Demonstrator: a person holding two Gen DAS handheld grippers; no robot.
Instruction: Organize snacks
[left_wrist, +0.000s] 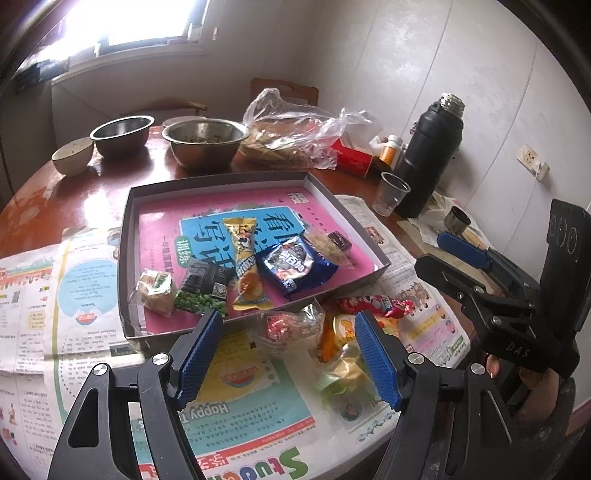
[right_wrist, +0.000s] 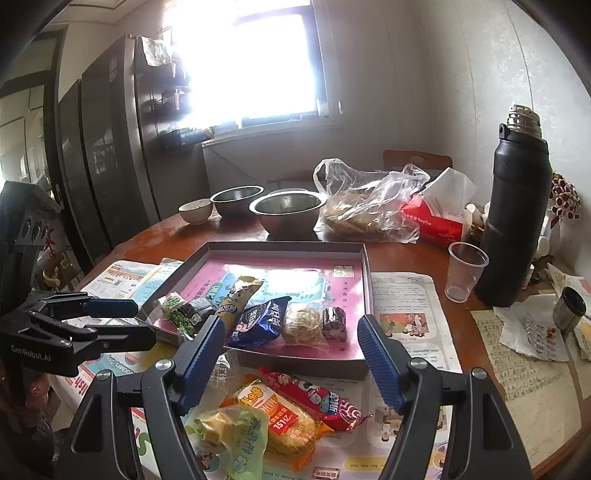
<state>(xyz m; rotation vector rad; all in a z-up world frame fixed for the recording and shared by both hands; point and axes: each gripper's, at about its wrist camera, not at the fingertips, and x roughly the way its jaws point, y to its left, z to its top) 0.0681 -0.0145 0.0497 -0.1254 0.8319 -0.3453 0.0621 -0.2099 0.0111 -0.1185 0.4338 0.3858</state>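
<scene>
black flask (right_wrist: 513, 218), plastic cup (right_wrist: 463, 271), steel bowls (right_wrist: 288, 212), perhaps bread in bag (right_wrist: 365, 206)

My left gripper's fingers (left_wrist: 199, 354) cover the near wall of the tray (left_wrist: 127, 236) and part of the green pea packet (left_wrist: 199, 301), and the newspaper (left_wrist: 258, 435) headline runs off the bottom edge. From my right wrist, the window (right_wrist: 251, 62) is totally blown out. The print on the blue packet (right_wrist: 258, 321) is too small for me to read.

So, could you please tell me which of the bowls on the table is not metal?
The small cream ceramic bowl, leftmost of the three; the other two bowls are shiny steel.
</scene>
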